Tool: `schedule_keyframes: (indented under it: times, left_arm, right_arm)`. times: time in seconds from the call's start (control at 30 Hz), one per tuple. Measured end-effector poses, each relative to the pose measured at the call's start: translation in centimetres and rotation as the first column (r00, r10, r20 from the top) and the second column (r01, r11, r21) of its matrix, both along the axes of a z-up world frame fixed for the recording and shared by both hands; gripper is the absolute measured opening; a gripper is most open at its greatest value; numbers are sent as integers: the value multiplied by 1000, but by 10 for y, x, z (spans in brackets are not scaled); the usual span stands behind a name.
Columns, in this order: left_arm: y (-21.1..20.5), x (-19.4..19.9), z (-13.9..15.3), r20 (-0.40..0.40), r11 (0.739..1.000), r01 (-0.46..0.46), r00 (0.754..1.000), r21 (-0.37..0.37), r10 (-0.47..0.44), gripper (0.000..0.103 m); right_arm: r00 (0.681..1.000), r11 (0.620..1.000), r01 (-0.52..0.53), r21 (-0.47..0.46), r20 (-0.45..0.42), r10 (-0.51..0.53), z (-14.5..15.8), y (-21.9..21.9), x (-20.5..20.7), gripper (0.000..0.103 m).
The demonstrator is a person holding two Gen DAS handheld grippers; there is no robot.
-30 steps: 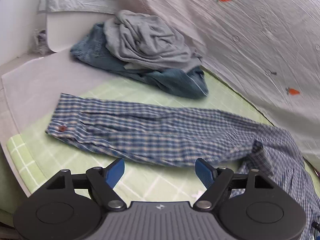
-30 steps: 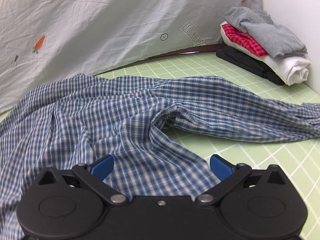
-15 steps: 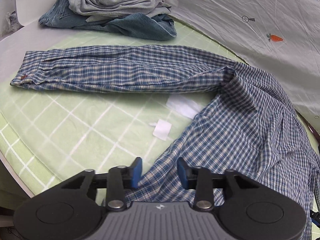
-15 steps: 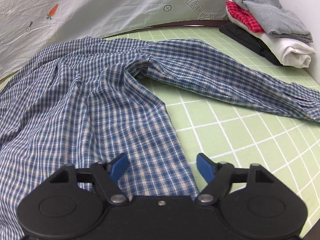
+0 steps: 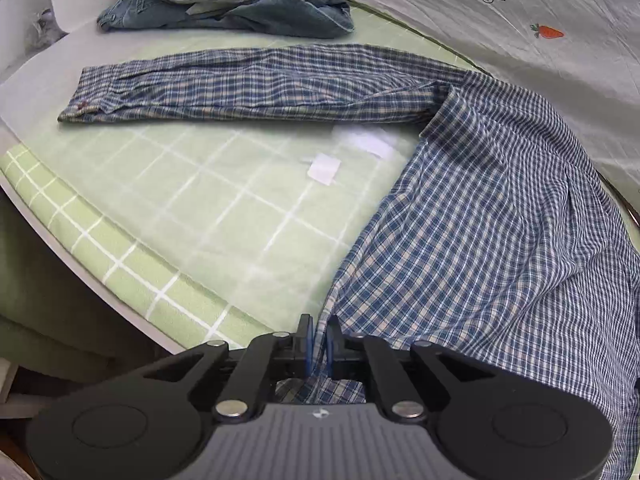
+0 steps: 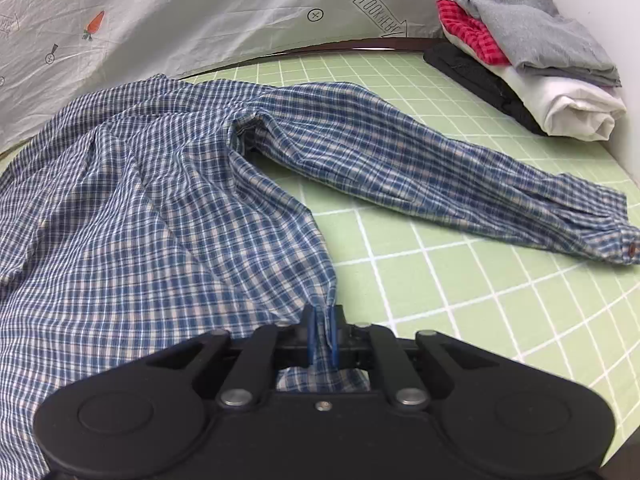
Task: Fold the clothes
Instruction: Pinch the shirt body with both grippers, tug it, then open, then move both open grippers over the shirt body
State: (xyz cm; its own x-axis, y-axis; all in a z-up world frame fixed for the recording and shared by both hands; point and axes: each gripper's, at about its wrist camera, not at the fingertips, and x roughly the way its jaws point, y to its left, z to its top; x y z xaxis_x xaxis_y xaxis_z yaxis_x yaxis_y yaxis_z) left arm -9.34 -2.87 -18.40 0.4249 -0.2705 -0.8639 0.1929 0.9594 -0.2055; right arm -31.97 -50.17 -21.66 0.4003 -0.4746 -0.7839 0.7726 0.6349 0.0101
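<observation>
Since a second ago both tools closed in, left tool and right tool now pinching the shirt hem at the surface edge.

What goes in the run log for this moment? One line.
step: grasp hem | left gripper: shut on plaid shirt | right gripper: shut on plaid shirt | sleeves: spread flat
</observation>
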Motion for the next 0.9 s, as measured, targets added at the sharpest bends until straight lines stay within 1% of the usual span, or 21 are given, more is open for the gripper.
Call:
schedule_keyframes:
  times: [0.03, 0.07, 0.1, 0.13, 0.17, 0.2, 0.23, 0.27, 0.3, 0.37, 0.47, 0.53, 0.7, 0.73, 0.77, 0.8, 0.87, 0.9]
  left_arm:
    - [-2, 2, 6, 25, 1000, 5, 1000, 5, -5, 28]
    - [-5, 5, 13, 52, 1000, 10, 999, 2, -10, 31]
    - [-8, 10, 21, 78, 1000, 16, 997, -7, -16, 36]
    - [-12, 16, 29, 102, 1000, 25, 995, -18, -23, 41]
    - [-17, 23, 36, 121, 999, 33, 992, -29, -29, 43]
    - [-24, 32, 41, 137, 998, 40, 990, -42, -33, 47]
    - [-30, 40, 47, 153, 997, 46, 987, -55, -37, 51]
    - [-36, 50, 51, 162, 996, 52, 986, -76, -40, 52]
    - [-43, 61, 53, 163, 993, 58, 986, -104, -40, 54]
    - [-58, 85, 57, 167, 986, 73, 985, -150, -48, 55]
    - [-92, 121, 60, 186, 979, 118, 979, -166, -87, 57]
    - [-119, 148, 61, 204, 973, 161, 971, -168, -125, 63]
    - [-195, 232, 51, 149, 948, 198, 975, -248, -165, 64]
    - [-210, 249, 49, 136, 942, 204, 976, -265, -172, 64]
    - [-225, 265, 45, 118, 937, 206, 977, -283, -179, 64]
    - [-240, 281, 41, 97, 931, 207, 978, -300, -186, 64]
    - [-268, 309, 31, 49, 916, 204, 979, -345, -199, 63]
    - [-282, 321, 24, 19, 904, 196, 979, -379, -205, 62]
  right_arm:
    - [1000, 1000, 6, -10, 0, -6, 3, -1, 2, 36]
    - [1000, 1000, 21, -21, 11, -21, 7, -3, 4, 53]
    - [999, 999, 33, -31, 30, -32, 13, -6, 8, 56]
    - [998, 999, 39, -38, 50, -38, 19, -8, 12, 56]
    - [997, 998, 42, -45, 69, -39, 25, -9, 17, 61]
    - [995, 997, 46, -57, 89, -40, 31, -11, 23, 65]
    - [993, 996, 48, -69, 109, -41, 38, -14, 29, 74]
    - [990, 996, 44, -82, 135, -33, 45, -16, 40, 80]
    - [987, 996, 32, -89, 157, -17, 51, -18, 51, 80]
    - [982, 996, -1, -89, 187, 18, 57, -21, 77, 81]
    - [979, 996, -26, -86, 199, 43, 60, -35, 115, 81]
    - [975, 996, -48, -81, 214, 64, 59, -51, 143, 81]
    - [955, 997, -74, -31, 285, 79, 54, -96, 213, 80]
    - [953, 996, -84, -19, 292, 86, 51, -106, 227, 77]
    - [954, 996, -93, -3, 285, 90, 46, -116, 245, 71]
    - [956, 995, -103, 14, 279, 95, 42, -127, 264, 66]
    - [956, 991, -120, 49, 274, 102, 32, -145, 297, 49]
    - [953, 989, -133, 71, 282, 108, 26, -153, 312, 48]
